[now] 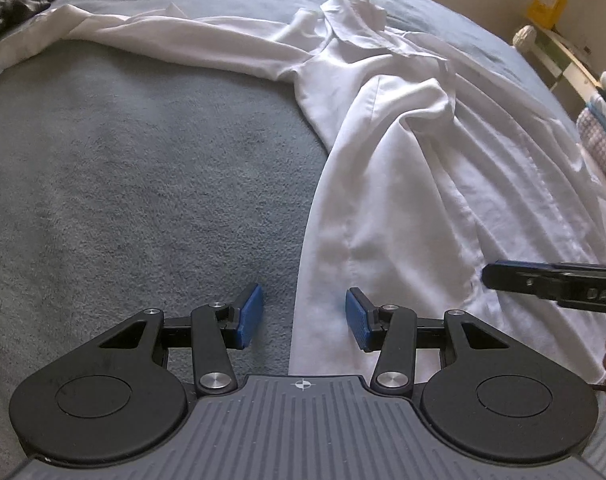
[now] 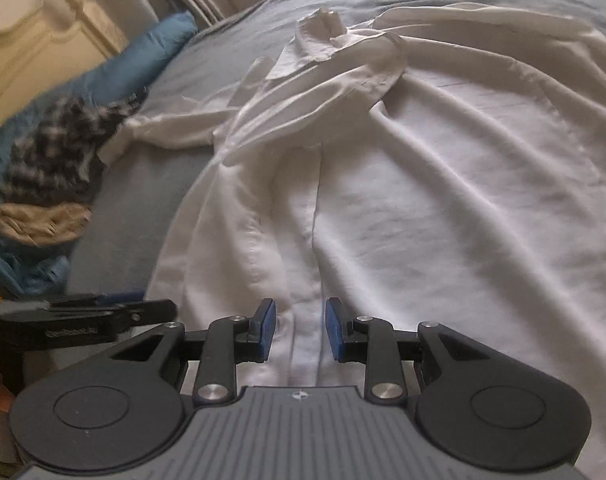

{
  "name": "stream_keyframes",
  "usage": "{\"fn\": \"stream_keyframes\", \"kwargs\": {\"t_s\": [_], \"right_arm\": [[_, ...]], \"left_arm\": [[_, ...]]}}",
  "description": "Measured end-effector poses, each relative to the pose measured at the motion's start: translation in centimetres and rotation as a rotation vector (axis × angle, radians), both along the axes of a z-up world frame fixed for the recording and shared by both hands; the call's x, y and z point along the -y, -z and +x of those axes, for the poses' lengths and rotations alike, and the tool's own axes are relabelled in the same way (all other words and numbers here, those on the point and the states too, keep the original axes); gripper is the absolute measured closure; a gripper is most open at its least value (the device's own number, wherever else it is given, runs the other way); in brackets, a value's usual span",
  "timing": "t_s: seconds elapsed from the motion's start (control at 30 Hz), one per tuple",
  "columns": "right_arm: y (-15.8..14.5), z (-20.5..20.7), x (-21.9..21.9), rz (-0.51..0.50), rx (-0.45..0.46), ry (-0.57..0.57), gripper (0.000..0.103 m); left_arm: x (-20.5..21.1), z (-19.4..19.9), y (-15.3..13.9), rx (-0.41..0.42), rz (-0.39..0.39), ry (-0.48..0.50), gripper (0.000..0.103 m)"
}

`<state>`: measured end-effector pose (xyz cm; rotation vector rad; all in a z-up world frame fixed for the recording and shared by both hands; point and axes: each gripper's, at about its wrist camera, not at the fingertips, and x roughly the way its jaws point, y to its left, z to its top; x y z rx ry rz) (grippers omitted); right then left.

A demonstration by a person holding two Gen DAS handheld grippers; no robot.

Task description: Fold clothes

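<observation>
White shirt (image 1: 403, 168) fabric lies under both grippers. The left gripper (image 1: 304, 317) has its blue pads parted with nothing pinched, straddling the shirt's side edge at the hem. The right gripper (image 2: 300, 329) holds its pads apart, narrower, one on each side of the button placket near the hem, clamping nothing. The shirt is spread face up on a grey-blue blanket (image 1: 143, 184), collar far, one sleeve stretched toward a checked garment (image 2: 59, 148) beside a blue pillow (image 2: 143, 56).

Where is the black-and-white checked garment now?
The black-and-white checked garment lies bunched at the left in the right wrist view, beside the white shirt's sleeve and the blue pillow.
</observation>
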<state>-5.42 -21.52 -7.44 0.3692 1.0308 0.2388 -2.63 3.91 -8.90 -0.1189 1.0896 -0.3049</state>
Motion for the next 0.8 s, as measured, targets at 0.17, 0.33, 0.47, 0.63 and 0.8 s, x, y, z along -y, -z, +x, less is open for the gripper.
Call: {"fn": "stream_keyframes", "kwargs": {"t_s": [0.17, 0.33, 0.47, 0.63, 0.8], "right_arm": [[1.3, 0.5, 0.7, 0.042, -0.037, 0.052, 0.074], [2.0, 1.2, 1.0, 0.102, -0.046, 0.088, 0.075], [2.0, 1.2, 0.8, 0.099, -0.025, 0.089, 0.099], [1.2, -0.1, 1.8, 0.126, 0.032, 0.139, 0.103], [0.2, -1.5, 3.2, 0.118, 0.076, 0.184, 0.103]], "left_arm": [[0.0, 0.0, 0.1, 0.003, 0.004, 0.008, 0.057], [0.3, 0.0, 0.2, 0.005, 0.01, 0.017, 0.052], [0.5, -0.1, 0.3, 0.014, 0.019, 0.03, 0.049], [0.2, 0.1, -0.2, 0.0, 0.004, 0.034, 0.049], [-0.1, 0.3, -0.8, -0.01, -0.014, 0.03, 0.049]]}}
